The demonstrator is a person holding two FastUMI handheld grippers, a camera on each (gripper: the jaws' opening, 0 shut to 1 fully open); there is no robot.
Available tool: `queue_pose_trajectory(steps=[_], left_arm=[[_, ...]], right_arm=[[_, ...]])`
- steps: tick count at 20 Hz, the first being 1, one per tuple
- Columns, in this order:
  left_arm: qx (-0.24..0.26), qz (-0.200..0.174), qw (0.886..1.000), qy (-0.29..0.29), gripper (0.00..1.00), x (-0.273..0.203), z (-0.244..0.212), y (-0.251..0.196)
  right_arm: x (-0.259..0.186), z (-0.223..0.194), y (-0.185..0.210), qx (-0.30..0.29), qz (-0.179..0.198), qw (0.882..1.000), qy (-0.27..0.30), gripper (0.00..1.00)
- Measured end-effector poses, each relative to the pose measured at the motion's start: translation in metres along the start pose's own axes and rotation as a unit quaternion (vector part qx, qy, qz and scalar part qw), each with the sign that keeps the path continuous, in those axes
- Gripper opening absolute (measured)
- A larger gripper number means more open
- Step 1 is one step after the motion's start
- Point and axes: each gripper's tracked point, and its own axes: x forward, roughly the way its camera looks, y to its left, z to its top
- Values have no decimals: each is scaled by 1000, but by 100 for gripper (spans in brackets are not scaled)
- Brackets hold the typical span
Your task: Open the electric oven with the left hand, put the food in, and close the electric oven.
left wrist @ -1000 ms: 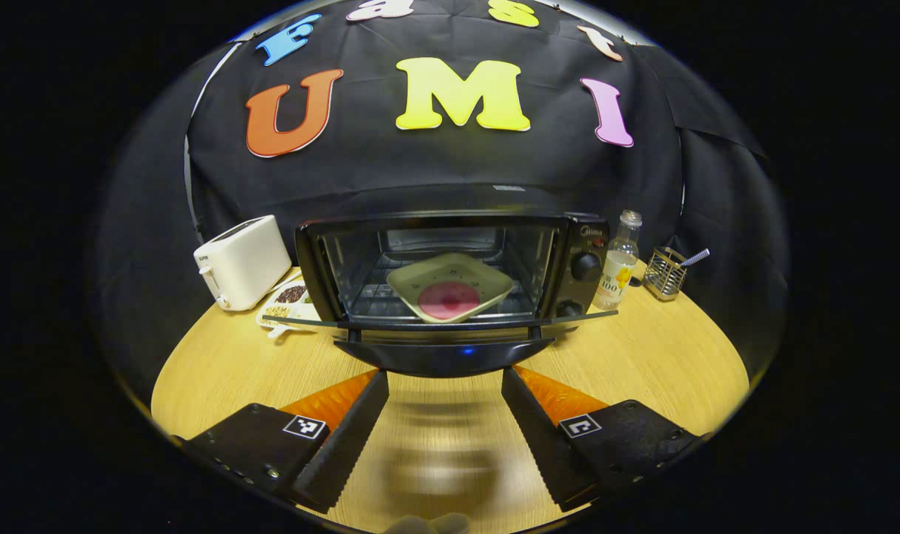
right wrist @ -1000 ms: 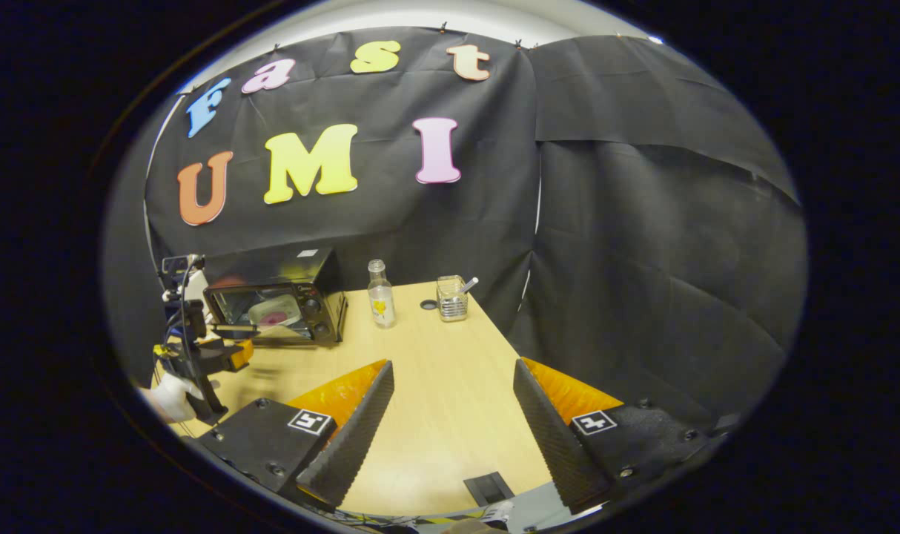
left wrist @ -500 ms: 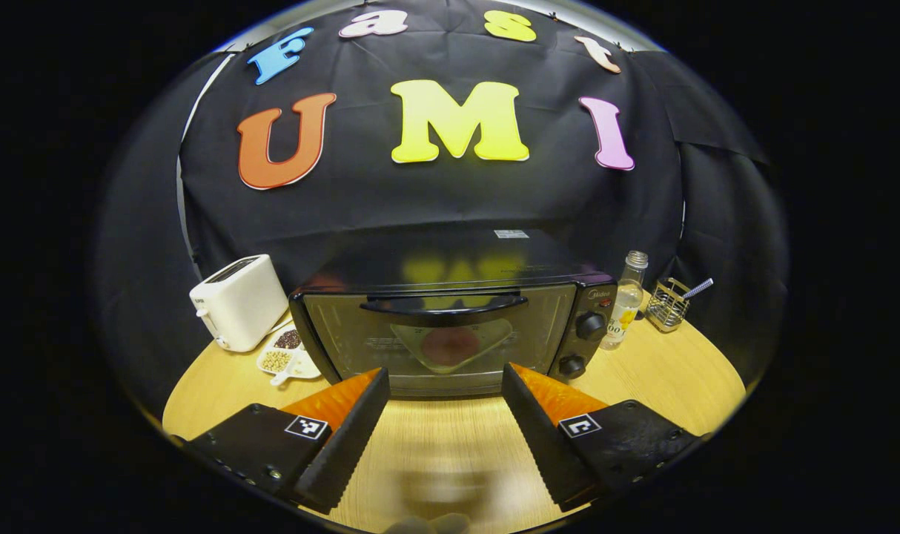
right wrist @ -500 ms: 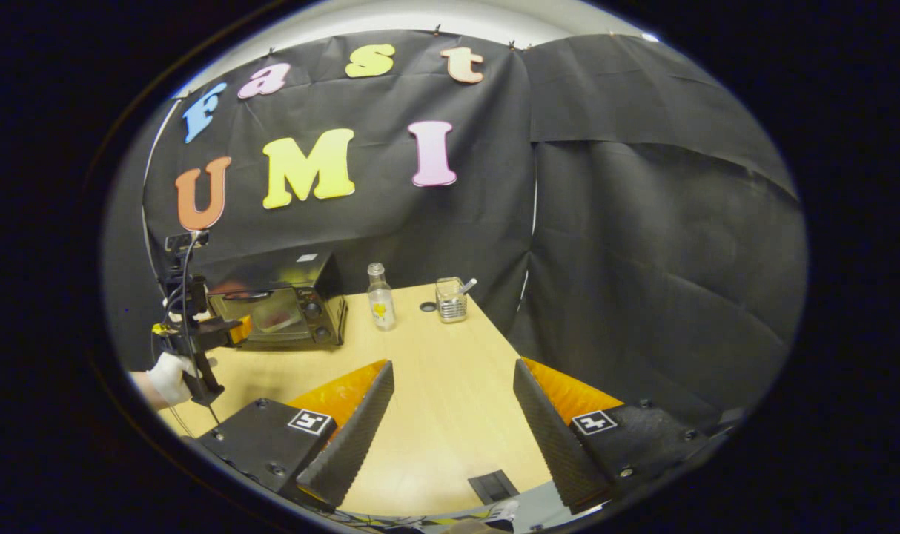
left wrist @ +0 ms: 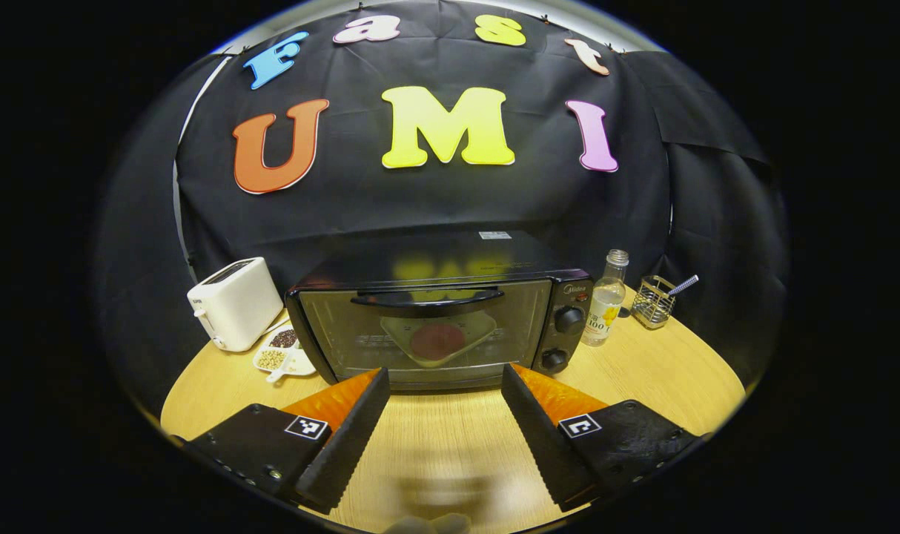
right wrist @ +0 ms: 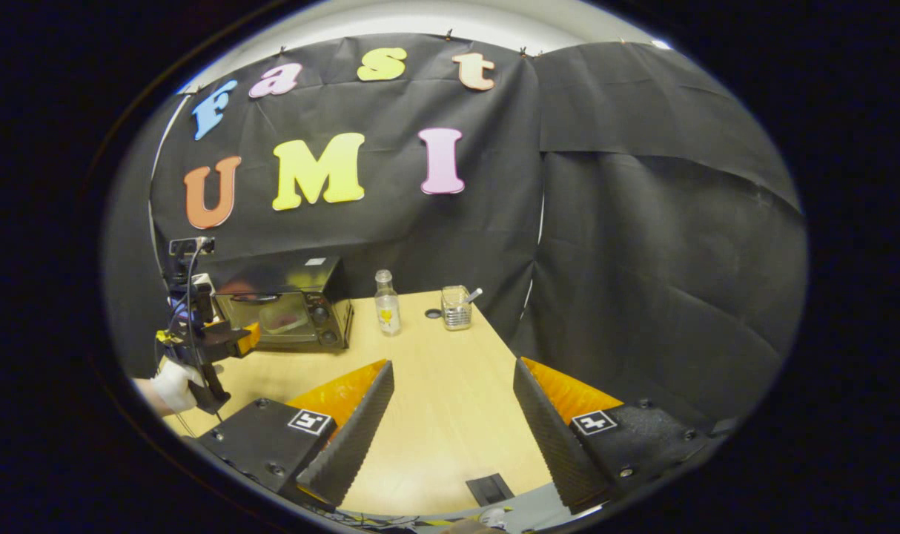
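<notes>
We face the electric oven (left wrist: 428, 326) square-on from the left claw (left wrist: 445, 415), whose jaws stand wide apart with nothing between them. The door is shut, its handle (left wrist: 426, 300) running crosswise along the top, and the plate of food (left wrist: 437, 339) sits inside behind the glass. The oven lies straight ahead and just above the claw's fingertips — no contact. The right claw (right wrist: 454, 423), also spread and empty, hangs over bare worktop (right wrist: 435, 386) well off to the oven's right. By our reading the task looks done; the left claw need only draw straight back.
</notes>
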Motion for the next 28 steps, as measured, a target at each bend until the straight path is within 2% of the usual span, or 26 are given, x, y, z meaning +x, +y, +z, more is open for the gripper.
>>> queue_pose_trajectory(steps=[6,11,15,19,22,25,28], left_arm=[[-23,2,999,-27,97,-68,34,-5],[-31,29,995,-91,97,-173,91,-15],[-56,49,988,-132,97,-259,119,-30],[-32,66,983,-170,97,-331,128,-42],[-21,71,980,-186,97,-375,127,-57],[-14,89,976,-198,96,-401,121,-59],[-18,97,977,-188,96,-410,111,-64]], right_arm=[[-9,28,-6,-3,48,998,-37,100],[-37,63,-20,3,107,990,-88,100],[-66,90,-46,-7,134,981,-137,100],[-87,97,-68,-8,140,975,-174,100],[-92,87,-78,-8,141,973,-182,100],[-100,75,-70,-5,163,970,-178,100],[-104,69,-67,-8,177,969,-173,100]])
